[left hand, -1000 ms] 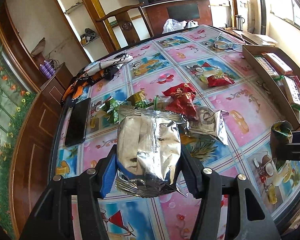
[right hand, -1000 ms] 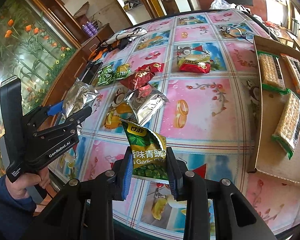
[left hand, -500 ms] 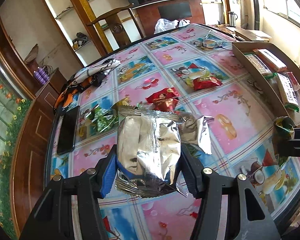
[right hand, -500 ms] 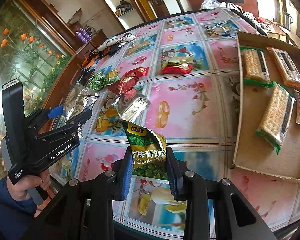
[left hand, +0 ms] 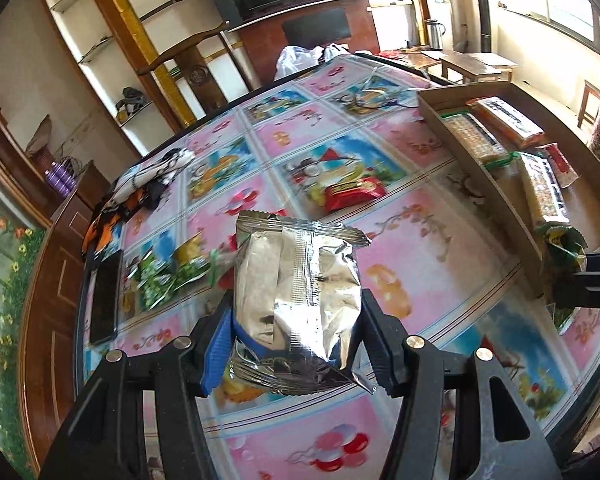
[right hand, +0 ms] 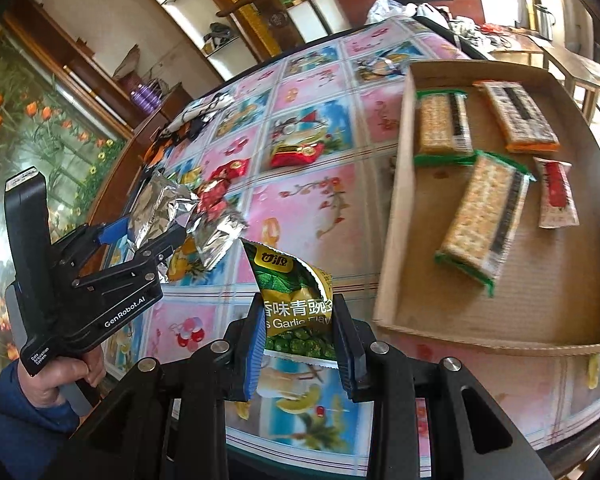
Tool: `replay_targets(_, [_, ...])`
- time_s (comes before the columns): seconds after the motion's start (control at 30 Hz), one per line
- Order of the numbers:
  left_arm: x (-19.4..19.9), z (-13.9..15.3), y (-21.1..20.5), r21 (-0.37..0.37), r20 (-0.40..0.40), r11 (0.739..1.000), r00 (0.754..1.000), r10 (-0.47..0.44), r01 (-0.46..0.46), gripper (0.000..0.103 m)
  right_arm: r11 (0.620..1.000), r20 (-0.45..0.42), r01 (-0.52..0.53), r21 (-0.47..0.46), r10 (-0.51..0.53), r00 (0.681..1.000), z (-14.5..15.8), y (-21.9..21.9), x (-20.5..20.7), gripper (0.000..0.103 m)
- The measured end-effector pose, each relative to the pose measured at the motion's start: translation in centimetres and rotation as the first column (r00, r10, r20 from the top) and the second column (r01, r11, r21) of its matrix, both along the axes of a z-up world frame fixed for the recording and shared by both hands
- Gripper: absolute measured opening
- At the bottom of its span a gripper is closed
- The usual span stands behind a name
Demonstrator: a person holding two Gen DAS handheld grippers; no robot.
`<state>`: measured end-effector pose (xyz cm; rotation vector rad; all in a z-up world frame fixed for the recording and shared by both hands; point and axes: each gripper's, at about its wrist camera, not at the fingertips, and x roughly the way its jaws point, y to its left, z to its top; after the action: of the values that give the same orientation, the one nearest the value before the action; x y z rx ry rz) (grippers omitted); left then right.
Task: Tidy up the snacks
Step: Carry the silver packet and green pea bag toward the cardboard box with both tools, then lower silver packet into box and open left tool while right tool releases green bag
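Observation:
My left gripper [left hand: 296, 344] is shut on a silver foil snack bag [left hand: 296, 292] and holds it above the table; it also shows in the right wrist view [right hand: 156, 232]. My right gripper [right hand: 300, 340] is shut on a green garlic pea packet [right hand: 296, 300], lifted near the front left corner of the cardboard tray [right hand: 392, 240]. The tray holds several cracker packs [right hand: 484, 216] and a small red and white packet [right hand: 556, 196]. Loose on the table lie a red packet [right hand: 296, 152], a second silver bag [right hand: 216, 236] and green packets [left hand: 160, 280].
A patterned cloth covers the table [left hand: 400, 220]. A black phone [left hand: 104, 296] lies at the left edge, a bundle of cloth [left hand: 140, 192] behind it. A wooden chair [left hand: 188, 56] and a white plastic bag [left hand: 300, 58] are at the far side.
Both grippers have moved right toward the cardboard tray with their packets still held. The tray now fills more of the right wrist view.

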<state>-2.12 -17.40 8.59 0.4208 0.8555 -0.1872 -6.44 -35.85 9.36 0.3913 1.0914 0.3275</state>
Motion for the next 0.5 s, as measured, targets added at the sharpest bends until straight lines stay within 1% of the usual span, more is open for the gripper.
replay_targets(0.27, [0.5, 0.4, -4.2, -0.003, 0.003, 0.998, 0.998, -0.068, 0.068, 0.057, 0.997, 0.007, 0.082, 0.006, -0.082, 0.997, 0.4, -4.0, -0.5, 0.033])
replay_targets(0.5, [0.8, 0.4, -7.9, -0.01, -0.006, 0.991, 0.991, -0.135, 0.135, 0.057, 0.989, 0.0, 0.149, 0.005, -0.149, 0.989, 0.2, -7.2, -1.0, 0.033])
